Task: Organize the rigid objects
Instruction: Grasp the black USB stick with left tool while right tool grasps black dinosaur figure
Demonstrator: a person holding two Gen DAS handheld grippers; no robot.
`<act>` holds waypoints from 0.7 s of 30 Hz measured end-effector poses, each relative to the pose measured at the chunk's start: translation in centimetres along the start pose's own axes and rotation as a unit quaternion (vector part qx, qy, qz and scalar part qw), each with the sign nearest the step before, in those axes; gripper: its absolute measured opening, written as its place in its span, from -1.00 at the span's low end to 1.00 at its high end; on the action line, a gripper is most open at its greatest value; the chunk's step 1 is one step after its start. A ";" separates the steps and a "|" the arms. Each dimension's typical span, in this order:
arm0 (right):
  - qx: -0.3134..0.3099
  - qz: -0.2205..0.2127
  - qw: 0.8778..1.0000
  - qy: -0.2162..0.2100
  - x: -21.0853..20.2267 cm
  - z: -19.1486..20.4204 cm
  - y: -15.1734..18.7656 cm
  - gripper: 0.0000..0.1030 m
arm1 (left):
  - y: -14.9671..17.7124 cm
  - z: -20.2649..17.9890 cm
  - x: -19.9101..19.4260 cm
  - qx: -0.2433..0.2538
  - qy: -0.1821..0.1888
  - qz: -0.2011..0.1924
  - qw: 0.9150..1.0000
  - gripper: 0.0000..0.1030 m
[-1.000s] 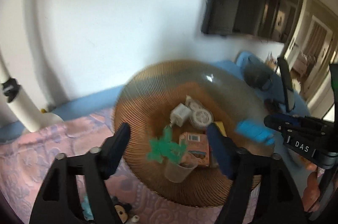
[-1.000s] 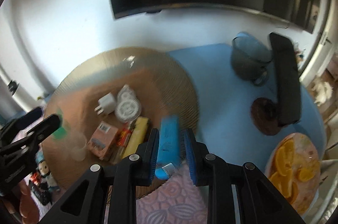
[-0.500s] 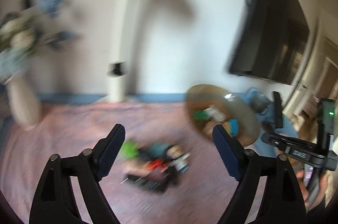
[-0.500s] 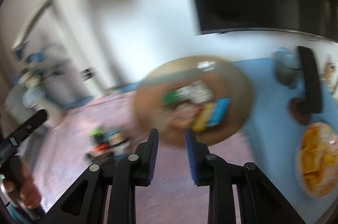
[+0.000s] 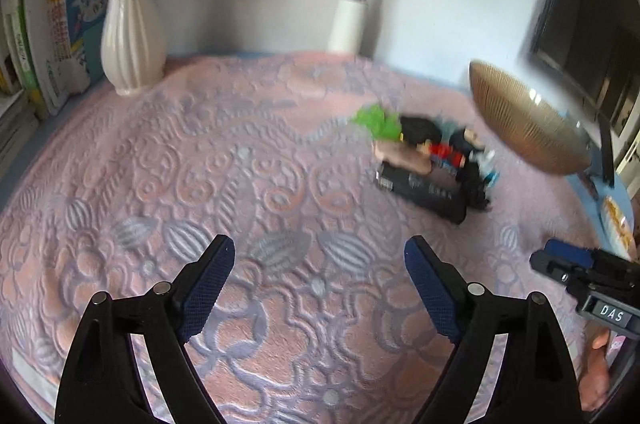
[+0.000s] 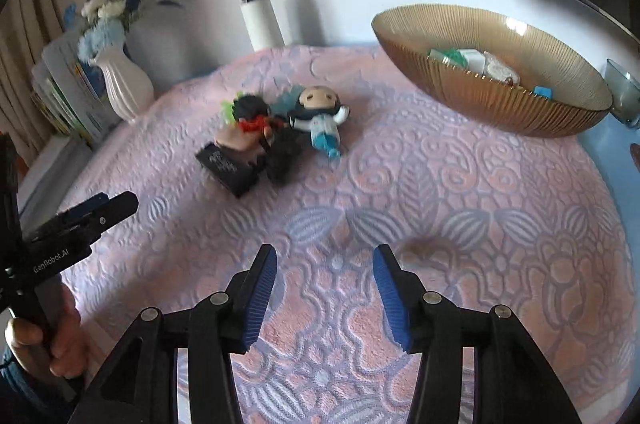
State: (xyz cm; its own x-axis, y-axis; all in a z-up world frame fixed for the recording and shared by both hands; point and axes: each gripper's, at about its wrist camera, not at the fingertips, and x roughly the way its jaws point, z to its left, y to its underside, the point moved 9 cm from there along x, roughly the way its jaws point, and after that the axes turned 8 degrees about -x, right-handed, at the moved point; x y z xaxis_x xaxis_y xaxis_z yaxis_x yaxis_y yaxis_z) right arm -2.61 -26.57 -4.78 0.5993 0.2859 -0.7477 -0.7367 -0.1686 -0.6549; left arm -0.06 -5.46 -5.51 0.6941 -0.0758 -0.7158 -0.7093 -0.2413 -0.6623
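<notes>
A small heap of toys [image 6: 276, 136] lies on the pink patterned cloth [image 6: 440, 204]: a white-and-blue figure [image 6: 320, 120], a dark-haired figure [image 6: 252, 116] and a black box [image 6: 230, 170], touching one another. The amber bowl [image 6: 480, 92], to their right, holds more items, a blue one [image 6: 543, 91] near its rim. Both grippers hang above bare cloth, well short of the heap. The left gripper [image 5: 320, 284] stands wide open and empty; the right gripper [image 6: 325, 288], its fingers having just been opening, is partly open, nothing between them. A white vase [image 6: 124, 84] stands at the cloth's far left.
</notes>
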 end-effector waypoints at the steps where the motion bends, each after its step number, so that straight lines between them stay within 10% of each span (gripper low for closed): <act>1: -0.002 -0.003 1.000 0.004 -0.1 -0.1 -0.1 -0.01 | 0.0 -0.1 0.1 0.004 -0.002 0.003 1.000 0.67; 5: 0.011 0.000 1.000 0.002 0.1 -0.7 0.1 0.07 | 0.1 -0.1 -0.1 0.013 -0.011 0.001 1.000 0.67; 11: 0.029 0.067 0.996 -0.057 -0.9 0.0 -0.3 0.07 | 2.4 -4.2 0.6 0.093 -0.001 0.106 0.990 0.67; 14: 0.038 0.067 0.995 -0.068 -1.3 0.1 -2.5 0.07 | 1.5 -7.4 1.2 0.109 0.032 0.099 0.989 0.67; 21: 0.067 0.071 0.992 -0.079 1.5 -0.1 -5.3 0.07 | -0.4 -9.7 6.1 0.125 -0.014 0.073 0.989 0.61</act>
State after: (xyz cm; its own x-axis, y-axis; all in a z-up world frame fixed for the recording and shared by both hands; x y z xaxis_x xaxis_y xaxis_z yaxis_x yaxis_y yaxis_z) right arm 2.22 -25.38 -2.47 0.4376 0.4135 -0.7985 -0.8515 -0.0947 -0.5157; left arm 5.67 -15.24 -7.47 0.5802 -0.0649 -0.8119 -0.8128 0.0183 -0.5823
